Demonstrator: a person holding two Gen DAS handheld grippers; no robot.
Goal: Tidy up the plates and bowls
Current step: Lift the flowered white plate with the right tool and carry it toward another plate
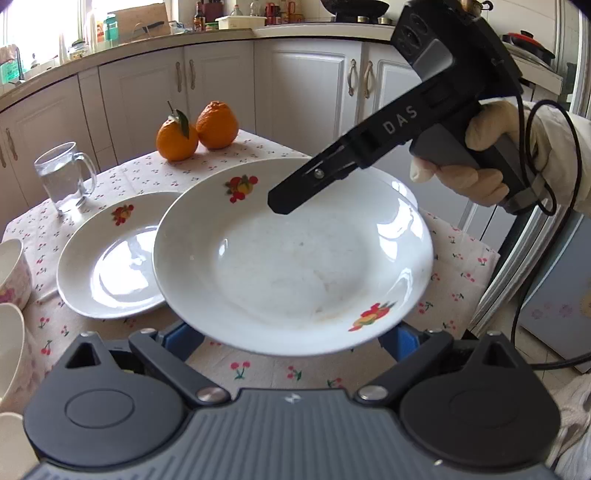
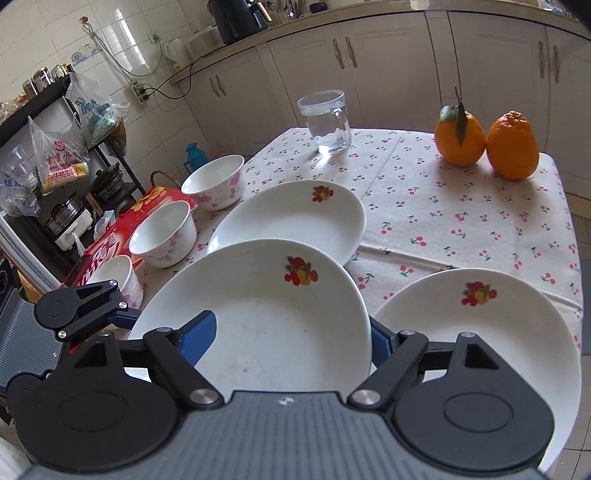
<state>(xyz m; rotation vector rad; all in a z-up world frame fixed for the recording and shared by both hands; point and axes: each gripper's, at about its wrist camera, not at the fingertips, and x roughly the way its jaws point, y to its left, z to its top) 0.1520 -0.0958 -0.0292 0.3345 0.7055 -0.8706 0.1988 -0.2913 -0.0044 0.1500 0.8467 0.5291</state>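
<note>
While glazed, stiff, slippery and breakable, lifted fruit-print plate [image 1: 291, 258] best pinched at rim: left tongs [image 1: 291, 339] at 6 o'clock, right tongs [image 2: 291, 332] both clamped there

This is a home kitchen. White cabinet doors [image 1: 207, 92] with metal handles run under a countertop [image 2: 295, 29] along the top of both frames, crowded with bottles and a dark kettle [image 2: 236, 16]. Upper left in the right wrist view, tiled wall, a power strip [image 2: 140, 92], and a rack [image 2: 55, 155] with pots and hanging bags. A cherry-print cloth covers the bench [image 2: 461, 221]; what looks like a wok [image 1: 354, 7] sits at the top.
</note>
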